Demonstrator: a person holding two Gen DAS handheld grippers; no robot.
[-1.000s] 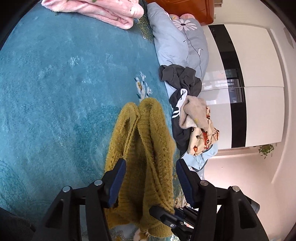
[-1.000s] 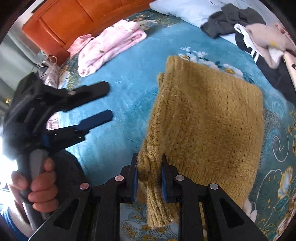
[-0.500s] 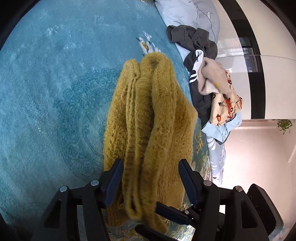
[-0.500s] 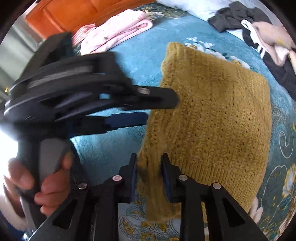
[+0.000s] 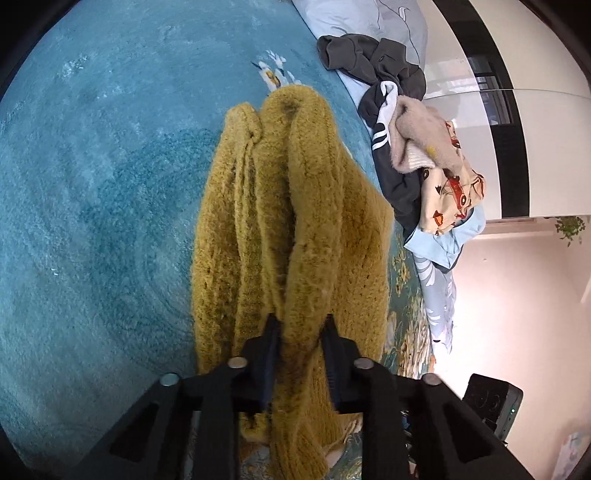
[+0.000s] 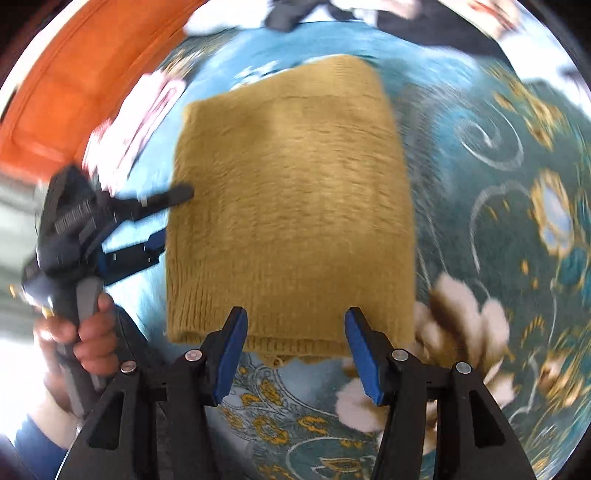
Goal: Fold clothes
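Note:
A mustard-yellow knit sweater [image 5: 295, 206] lies folded on the teal bed cover. In the left wrist view my left gripper [image 5: 300, 339] is shut on the sweater's near thick fold, fabric bulging between its fingers. The right wrist view is blurred; there the sweater [image 6: 291, 199] shows as a flat folded rectangle. My right gripper [image 6: 295, 343] stands open at its near hem, blue pads apart with nothing between them. The left gripper [image 6: 162, 225] also appears there at the sweater's left edge, held by a hand [image 6: 92, 332].
A pile of unfolded clothes [image 5: 417, 147], dark, beige and printed, lies to the right of the sweater by a pale pillow [image 5: 369, 18]. A pink folded garment [image 6: 147, 110] and the orange headboard [image 6: 81, 81] are at the back left. White wardrobe doors [image 5: 535, 147] stand beyond the bed.
My left gripper closed on the sweater's thick fold. My right gripper let go of the sweater's edge, opened, and swung round to face the near hem.

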